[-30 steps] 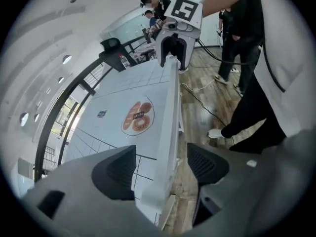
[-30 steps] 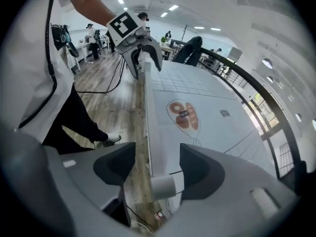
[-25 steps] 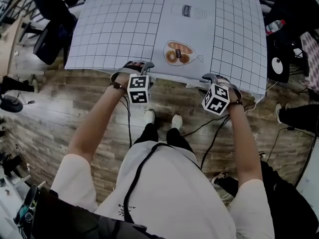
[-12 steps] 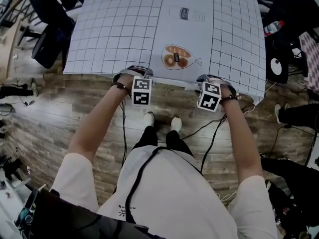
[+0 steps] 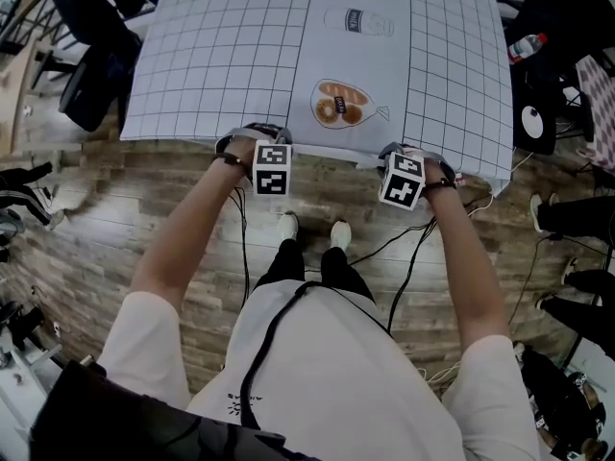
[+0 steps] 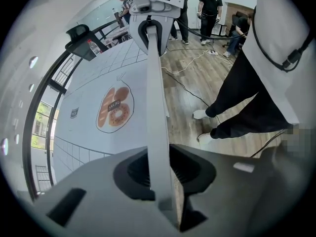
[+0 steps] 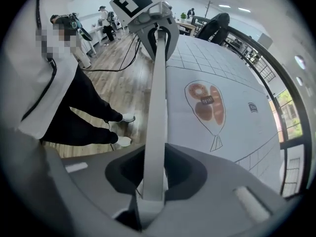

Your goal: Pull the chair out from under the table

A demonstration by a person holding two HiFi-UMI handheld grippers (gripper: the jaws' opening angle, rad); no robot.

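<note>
The chair is tucked under the table [image 5: 231,46]; only its pale grey back rail [image 5: 332,155] shows, along the near table edge. My left gripper [image 5: 263,148] holds the rail's left end and my right gripper [image 5: 400,156] its right end, both pointing steeply down. In the left gripper view the rail [image 6: 155,98] runs from between the jaws of my left gripper [image 6: 160,177] up to the other gripper. The right gripper view shows the rail [image 7: 159,98] clamped in my right gripper [image 7: 153,181]. Both pairs of jaws have just been closing, with the rail between them.
The table's grid cloth carries a bread picture [image 5: 341,104] and a bottle picture [image 5: 357,22]. My feet [image 5: 312,230] stand on the wooden floor just behind the rail, with cables [image 5: 404,248] beside them. A black office chair [image 5: 91,75] stands left; other people's legs [image 5: 567,221] are right.
Both grippers have sunk a little toward the table edge and closed on the chair's back rail. The view has shifted slightly.
</note>
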